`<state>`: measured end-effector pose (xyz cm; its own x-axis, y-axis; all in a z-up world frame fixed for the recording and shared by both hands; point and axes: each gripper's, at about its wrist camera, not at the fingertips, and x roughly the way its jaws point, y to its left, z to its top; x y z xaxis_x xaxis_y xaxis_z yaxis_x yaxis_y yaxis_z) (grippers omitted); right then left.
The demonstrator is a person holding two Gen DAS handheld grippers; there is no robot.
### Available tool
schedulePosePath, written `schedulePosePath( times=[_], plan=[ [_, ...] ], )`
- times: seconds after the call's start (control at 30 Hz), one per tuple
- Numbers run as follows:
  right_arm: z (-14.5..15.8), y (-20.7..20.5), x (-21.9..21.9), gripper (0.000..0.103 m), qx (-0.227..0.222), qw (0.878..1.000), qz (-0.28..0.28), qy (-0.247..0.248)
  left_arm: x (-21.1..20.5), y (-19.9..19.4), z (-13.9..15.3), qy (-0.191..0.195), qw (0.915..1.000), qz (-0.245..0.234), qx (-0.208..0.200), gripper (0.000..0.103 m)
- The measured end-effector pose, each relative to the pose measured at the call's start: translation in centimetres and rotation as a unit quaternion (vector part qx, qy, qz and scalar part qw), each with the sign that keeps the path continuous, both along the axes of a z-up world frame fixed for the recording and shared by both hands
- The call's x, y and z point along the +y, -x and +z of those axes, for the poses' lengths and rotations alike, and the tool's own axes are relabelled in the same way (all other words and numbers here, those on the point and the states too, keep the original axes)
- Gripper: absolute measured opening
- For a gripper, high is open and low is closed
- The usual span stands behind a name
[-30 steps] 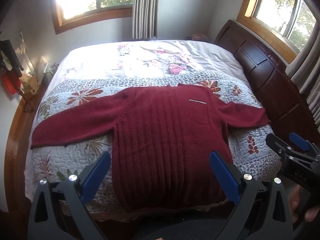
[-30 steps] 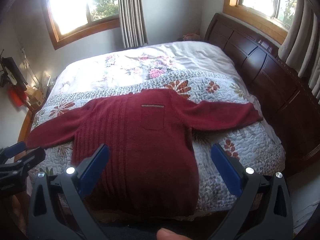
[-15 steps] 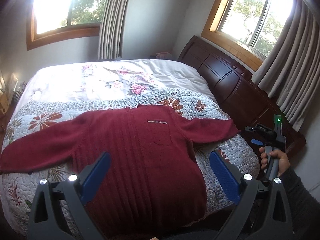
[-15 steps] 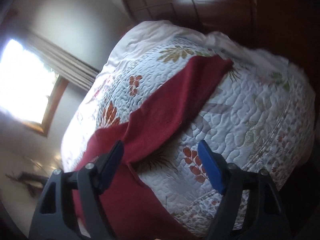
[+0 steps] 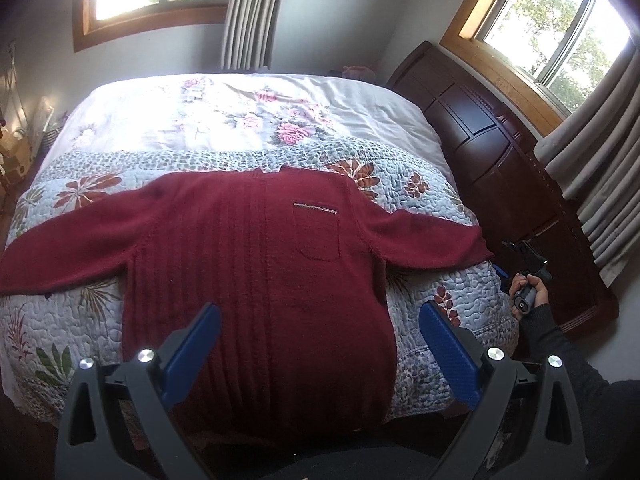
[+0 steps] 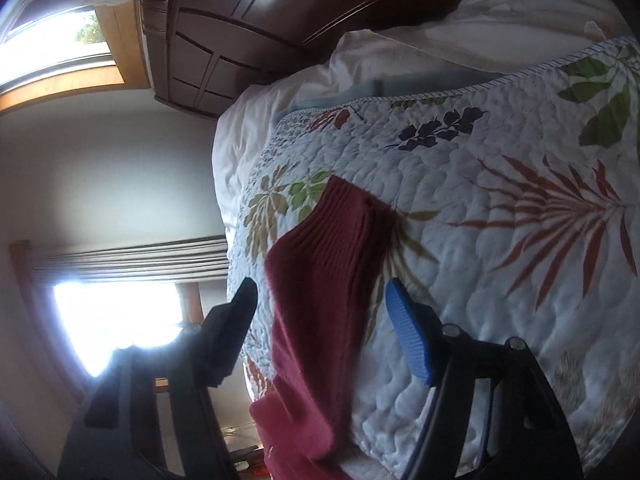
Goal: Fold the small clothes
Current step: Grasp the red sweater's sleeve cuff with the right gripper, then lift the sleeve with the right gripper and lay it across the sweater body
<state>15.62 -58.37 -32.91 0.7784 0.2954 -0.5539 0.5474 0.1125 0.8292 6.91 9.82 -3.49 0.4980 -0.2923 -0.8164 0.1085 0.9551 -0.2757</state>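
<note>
Since half a second ago, the right gripper (image 6: 320,312) is closing in on the end of the sweater's right sleeve (image 6: 320,280); that cuff was lying further ahead of its fingers in the earlier right wrist view and is now sitting between them. The left gripper (image 5: 316,344) is backing off slightly to a more centred view of the garment.

The dark red sweater (image 5: 260,264) is lying face up and flat on the quilted bed (image 5: 440,208), both sleeves spread sideways, its hem hanging over the near bed edge. The chest pocket (image 5: 318,236) is showing uppermost.

The right gripper is standing open, its jaws straddling the sleeve without pinching it yet, rolled nearly on its side. The left gripper is also standing open and empty, hovering above the hem. A hand (image 5: 528,296) is holding the right tool beside the bed's corner.

Judgement: the step in hand is taking the right sleeve for the first inward fold. To do it well, the jaws should be closing on the cuff alone, both knit layers caught and the quilt left out. The sleeve should then be travelling low across the chest, landing straight. The left gripper may usefully be pinning the body, as loose knit is likely to drag.
</note>
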Motion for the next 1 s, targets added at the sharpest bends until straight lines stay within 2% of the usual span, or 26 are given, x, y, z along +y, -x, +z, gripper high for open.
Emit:
schedulePosePath(
  times=[0.23, 0.33, 0.4, 0.43, 0.47, 0.5, 0.6, 0.7, 0.83, 0.93, 1.0],
  plan=[
    [-1.4, -2.1, -0.7, 0.066, -0.002, 1.000, 0.016, 0.005, -1.3, -0.3, 0.1, -0.001, 0.9998, 0.016, 0.010, 0.099],
    [-1.7, -2.9, -0.9, 0.052, -0.001, 1.000, 0.026, 0.001, -1.7, -0.5, 0.0, 0.006, 0.9996, 0.023, 0.016, 0.099],
    [-1.7, -3.1, -1.0, 0.030, -0.002, 0.999, 0.033, -0.002, -1.9, -0.5, 0.0, 0.014, 0.9994, 0.027, 0.017, 0.099],
    [-1.6, -3.1, -1.1, 0.024, 0.001, 0.999, 0.036, 0.001, -2.0, -0.6, -0.1, 0.019, 0.9992, 0.029, 0.019, 0.099],
    [-1.4, -3.0, -1.2, 0.014, 0.001, 0.999, 0.039, 0.004, -1.9, -0.6, -0.2, 0.025, 0.9990, 0.031, 0.021, 0.099],
    [-1.0, -3.0, -1.3, 0.011, -0.001, 0.999, 0.041, 0.010, -1.8, -0.6, -0.3, 0.033, 0.9986, 0.033, 0.026, 0.099],
    [0.6, -2.3, -1.9, 0.010, -0.008, 0.999, 0.041, 0.028, -0.9, -0.8, -0.9, 0.072, 0.9954, 0.044, 0.046, 0.099],
    [2.8, -1.9, -2.1, 0.010, -0.017, 0.997, 0.053, 0.056, 1.0, -0.8, -1.6, 0.138, 0.9871, 0.062, 0.051, 0.099],
    [6.8, -2.4, -1.4, 0.009, -0.028, 0.990, 0.082, 0.112, 3.3, -1.2, -2.1, 0.182, 0.9781, 0.089, 0.045, 0.099],
    [10.4, -3.2, 0.0, 0.009, -0.041, 0.979, 0.104, 0.169, 5.7, -1.6, -3.0, 0.247, 0.9617, 0.115, 0.028, 0.099],
    [13.0, -3.7, 1.4, 0.009, -0.048, 0.970, 0.118, 0.209, 7.2, -2.0, -3.5, 0.273, 0.9530, 0.129, 0.017, 0.099]
  ],
)
